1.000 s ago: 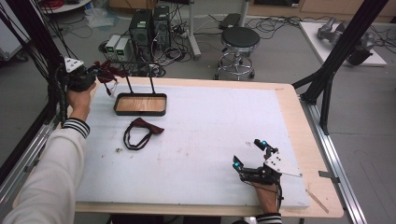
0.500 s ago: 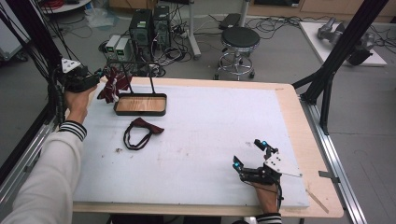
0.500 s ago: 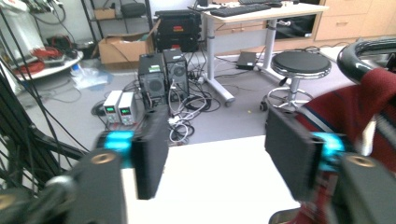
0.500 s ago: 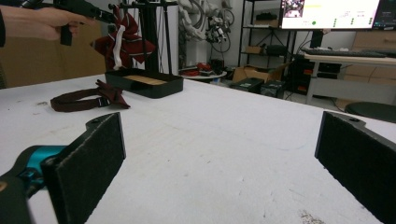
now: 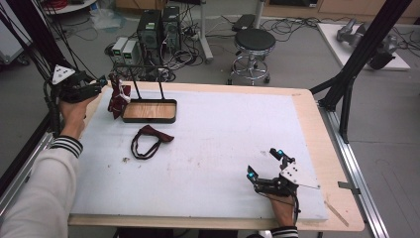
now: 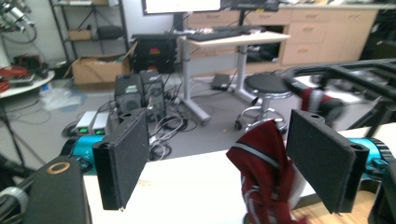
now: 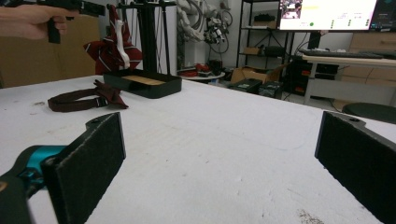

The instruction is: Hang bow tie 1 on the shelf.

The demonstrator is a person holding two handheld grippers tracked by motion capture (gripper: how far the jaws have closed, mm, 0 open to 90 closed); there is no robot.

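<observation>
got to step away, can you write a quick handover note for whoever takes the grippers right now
Left gripper: its fingers have just been opening and now stand apart beside the striped bow tie; in the left gripper view the cloth hangs between them, unpinched.
Right gripper: open, holding nothing, low over the white mat at the near right.
Things: the striped tie hangs on the black rack at the far left; a dark bow tie lies flat on the mat in front of the rack.
Done: one tie hung and let go.
Left: probably back the left gripper away, then pick up the dark tie and hang it too.
</observation>
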